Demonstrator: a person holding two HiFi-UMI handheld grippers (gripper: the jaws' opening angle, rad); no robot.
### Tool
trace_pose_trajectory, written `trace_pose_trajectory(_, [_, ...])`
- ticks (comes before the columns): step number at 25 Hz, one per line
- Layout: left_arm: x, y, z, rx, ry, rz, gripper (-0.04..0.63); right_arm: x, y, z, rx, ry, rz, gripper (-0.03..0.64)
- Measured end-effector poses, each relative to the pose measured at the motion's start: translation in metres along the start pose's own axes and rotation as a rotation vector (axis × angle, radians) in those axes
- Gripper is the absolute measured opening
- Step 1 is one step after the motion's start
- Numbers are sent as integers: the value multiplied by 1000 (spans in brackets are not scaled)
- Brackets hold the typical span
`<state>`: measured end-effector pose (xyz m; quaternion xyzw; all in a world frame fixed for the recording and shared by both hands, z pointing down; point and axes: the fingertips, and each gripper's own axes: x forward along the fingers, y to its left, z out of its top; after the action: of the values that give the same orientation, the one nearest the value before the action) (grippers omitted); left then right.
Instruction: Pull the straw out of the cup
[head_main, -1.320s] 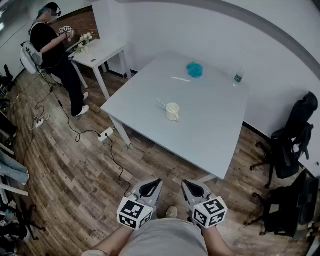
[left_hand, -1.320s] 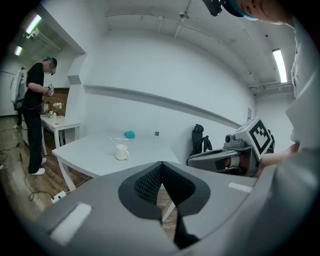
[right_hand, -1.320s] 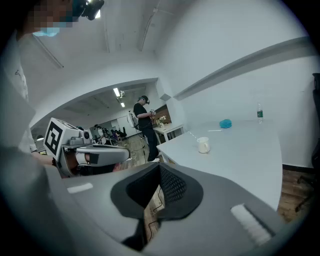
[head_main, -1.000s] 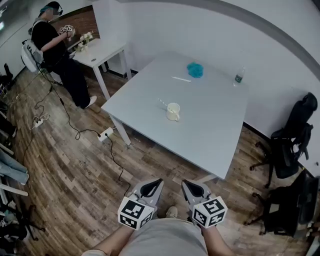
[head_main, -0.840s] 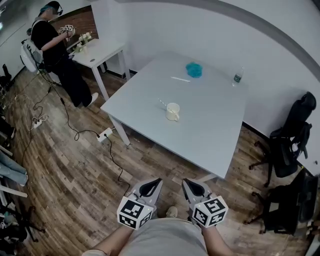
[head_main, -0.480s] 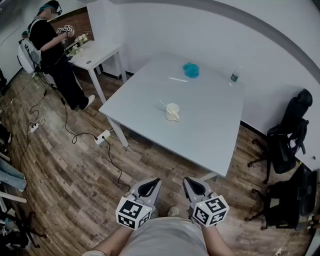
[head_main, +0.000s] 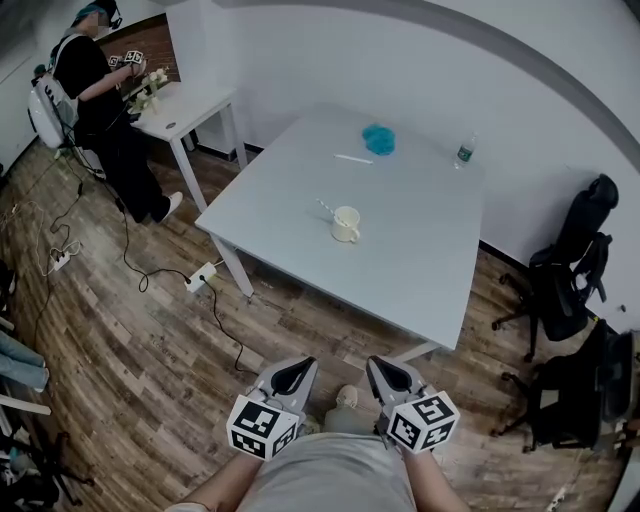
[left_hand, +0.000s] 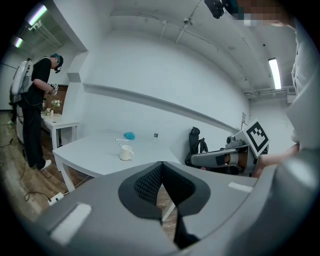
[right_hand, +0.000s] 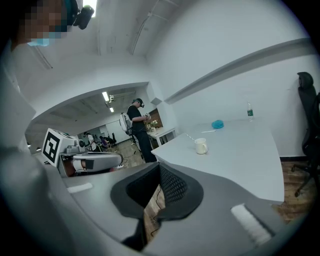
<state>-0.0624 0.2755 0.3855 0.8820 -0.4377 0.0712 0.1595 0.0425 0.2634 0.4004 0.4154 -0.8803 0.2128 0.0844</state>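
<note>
A cream cup (head_main: 345, 224) stands near the middle of the light grey table (head_main: 420, 260), and a white straw (head_main: 325, 207) leans out of it to the left. Both grippers hang low in front of my body over the wooden floor, well short of the table. My left gripper (head_main: 297, 368) is shut and empty, and so is my right gripper (head_main: 386, 367). In the left gripper view the cup (left_hand: 126, 152) is small and far beyond the closed jaws. The right gripper view shows the cup (right_hand: 201, 146) far off too.
A loose white straw (head_main: 353, 158), a blue cloth (head_main: 377, 138) and a water bottle (head_main: 463, 153) lie at the table's far side. Black office chairs (head_main: 565, 280) stand at the right. A person (head_main: 95, 90) works at a small white table, with a power strip (head_main: 200, 275) and cables on the floor.
The left gripper has slid slightly left and down in the picture; the right one has kept its place. The person at the back has shifted beside the small table.
</note>
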Motion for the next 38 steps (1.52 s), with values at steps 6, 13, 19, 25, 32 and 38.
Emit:
trace_pose_trajectory(6, [18,15,4,-1,3,0,20,22,-11,3,12,7,20,6])
trace_pose_trajectory(13, [67,45,15,4,23,14,20,68,-49,22,32,8,53,6])
trace_pose_trajectory(19, [115,85,41,7,25,42,20,117,-92,65,8,0,70,6])
trace_pose_trajectory(25, [169,106,71,2,10,61,20,146,-133,98,-2,8,97,6])
trace_pose_trajectory(32, [210,125,86,-13,13,89,20,175,-174,120,1,16,117,6])
trace_pose_trajectory(38, [229,132,91,-14,35,108,20,186,-189,133,9,15,146,6])
